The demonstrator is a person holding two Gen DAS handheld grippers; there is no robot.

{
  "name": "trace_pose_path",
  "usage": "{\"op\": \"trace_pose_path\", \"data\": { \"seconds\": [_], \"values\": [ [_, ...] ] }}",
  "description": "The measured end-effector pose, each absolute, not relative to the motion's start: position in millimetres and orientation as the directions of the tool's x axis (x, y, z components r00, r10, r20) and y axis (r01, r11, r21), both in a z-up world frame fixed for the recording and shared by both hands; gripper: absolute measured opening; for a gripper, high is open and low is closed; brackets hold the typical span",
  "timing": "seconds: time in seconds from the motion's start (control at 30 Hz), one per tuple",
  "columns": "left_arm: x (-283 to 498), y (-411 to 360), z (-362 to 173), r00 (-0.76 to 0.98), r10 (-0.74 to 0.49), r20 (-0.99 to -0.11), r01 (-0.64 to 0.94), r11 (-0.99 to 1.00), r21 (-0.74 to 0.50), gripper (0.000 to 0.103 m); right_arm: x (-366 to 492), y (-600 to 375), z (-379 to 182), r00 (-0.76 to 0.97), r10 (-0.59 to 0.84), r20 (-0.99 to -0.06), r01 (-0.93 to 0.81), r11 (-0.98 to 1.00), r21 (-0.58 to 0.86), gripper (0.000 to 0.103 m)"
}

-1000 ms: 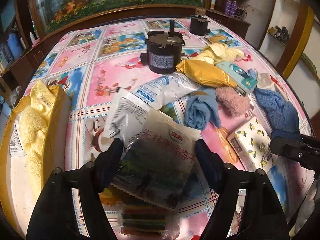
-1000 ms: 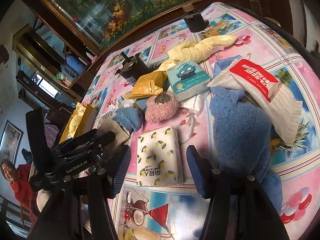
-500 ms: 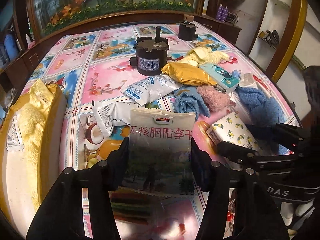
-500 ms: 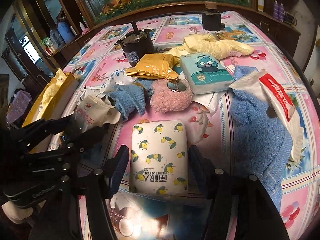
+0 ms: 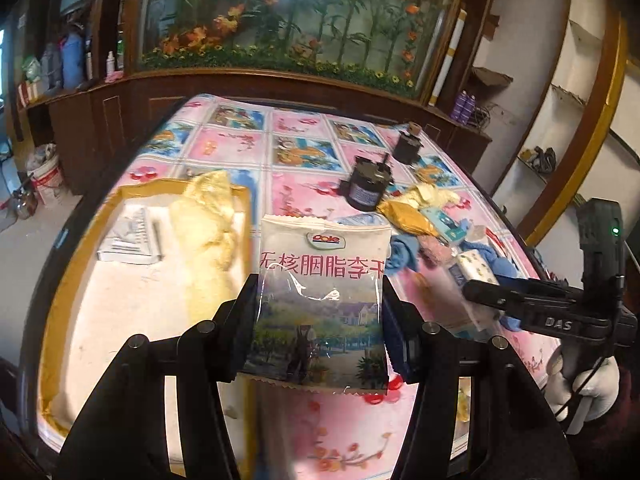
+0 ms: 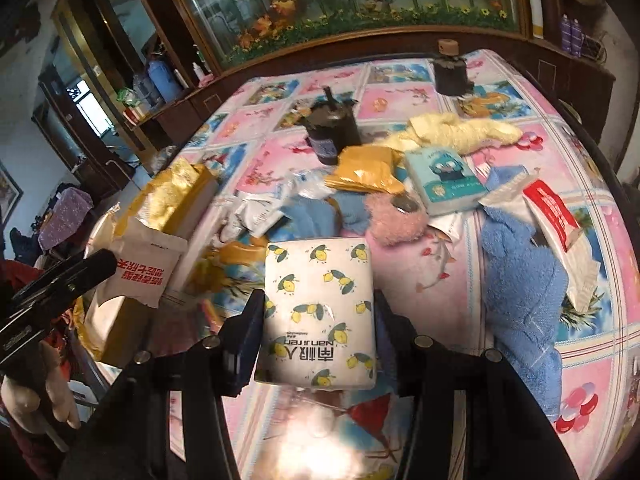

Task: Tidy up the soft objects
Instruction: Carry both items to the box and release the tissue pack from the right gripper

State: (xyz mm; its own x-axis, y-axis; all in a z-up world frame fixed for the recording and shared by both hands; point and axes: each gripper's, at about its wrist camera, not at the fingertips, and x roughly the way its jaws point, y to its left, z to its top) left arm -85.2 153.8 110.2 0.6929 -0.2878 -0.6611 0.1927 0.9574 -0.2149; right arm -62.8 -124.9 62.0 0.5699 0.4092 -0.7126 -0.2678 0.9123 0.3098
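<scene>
Behind the desk (image 5: pixel 304 148), which carries a pink and blue picture-tile cloth, stands a dark wooden cabinet with a glass front full of flowers. The left gripper (image 5: pixel 320 316) has its fingers partly closed on the two side edges of the snack pouch (image 5: pixel 322 292), which hangs clear of the desk. The pouch's long axis runs away from the camera, its sealed top edge with the oval logo pointing up and forward; gripping by the sides keeps the flat pack from folding. The yellow-rimmed tray (image 5: pixel 48 312) lies just to the left of the pouch and already holds a yellow cloth (image 5: pixel 212 232) and a white packet (image 5: pixel 130 236), so the tray is judged to be the collection point. The right gripper (image 6: pixel 320 320) holds the lemon-print tissue pack (image 6: pixel 320 312) between its fingers, which are closing on its long sides; that pack's long axis likewise points forward. Further out remain a blue towel (image 6: pixel 520 288), a pink fluffy item (image 6: pixel 396 220) and a black motor (image 6: pixel 332 132).
</scene>
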Motion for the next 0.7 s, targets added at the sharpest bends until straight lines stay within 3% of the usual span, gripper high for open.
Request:
{"op": "trace_pose_path", "data": {
  "seconds": [0.2, 0.43, 0.7],
  "values": [
    [-60, 234, 96, 0.704, -0.146, -0.695, 0.008, 0.980, -0.199, 0.056, -50, -58, 81, 0.471, 0.566, -0.676, -0.404, 0.820, 0.405, 0.051],
    [-16, 279, 51, 0.632, -0.003, -0.775, -0.128, 0.986, -0.108, 0.056, -19, 43, 66, 0.329, 0.635, -0.699, -0.484, 0.749, 0.452, 0.050],
    [12, 299, 40, 0.613, -0.012, -0.790, -0.165, 0.976, -0.143, 0.061, 9, 101, 43, 0.271, 0.620, -0.737, -0.485, 0.749, 0.452, 0.051]
  ]
}}
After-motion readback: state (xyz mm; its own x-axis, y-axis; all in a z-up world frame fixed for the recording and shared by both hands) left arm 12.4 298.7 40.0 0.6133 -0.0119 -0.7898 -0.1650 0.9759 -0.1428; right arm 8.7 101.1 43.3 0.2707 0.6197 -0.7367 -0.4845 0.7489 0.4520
